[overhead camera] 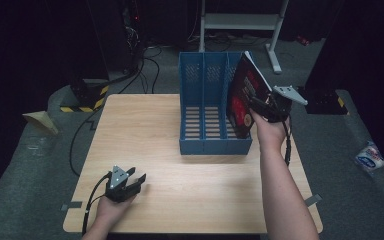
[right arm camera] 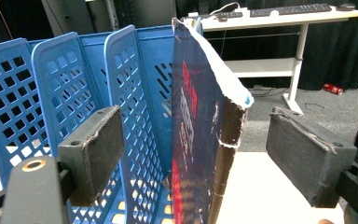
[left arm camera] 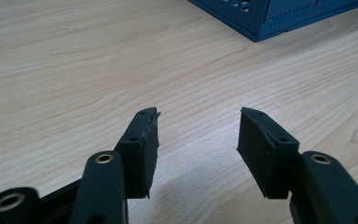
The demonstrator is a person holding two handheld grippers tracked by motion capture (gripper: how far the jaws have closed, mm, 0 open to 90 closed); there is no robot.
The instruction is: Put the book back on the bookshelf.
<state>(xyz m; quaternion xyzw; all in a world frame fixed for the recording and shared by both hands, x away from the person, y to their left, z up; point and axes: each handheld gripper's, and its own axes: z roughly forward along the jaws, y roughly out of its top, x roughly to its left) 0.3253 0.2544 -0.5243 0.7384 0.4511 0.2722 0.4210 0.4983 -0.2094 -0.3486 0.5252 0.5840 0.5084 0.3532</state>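
The right hand-held gripper (overhead camera: pixel 258 107) stands spread, its pads clear of the book (overhead camera: pixel 243 97) between them, which leans in the right compartment of the blue file rack (overhead camera: pixel 205 107) at the bench's (overhead camera: pixel 145 125) far right. The book's red cover lettering is too blurred to read. The left hand-held gripper (overhead camera: pixel 139 178), spread on nothing, rests at the near left with bare bench all around.

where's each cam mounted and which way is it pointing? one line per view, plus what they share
High view: above the person's side, looking forward and down on the table; both forearms, left gripper and right gripper show.
Left gripper view: rides the left gripper, looking low across the tabletop; open jaws, nothing between.
Right gripper view: rides the right gripper, facing the blue file rack; book between the jaws, pads clear of it.
Shared: all three show the rack; the high and right gripper views show the book.
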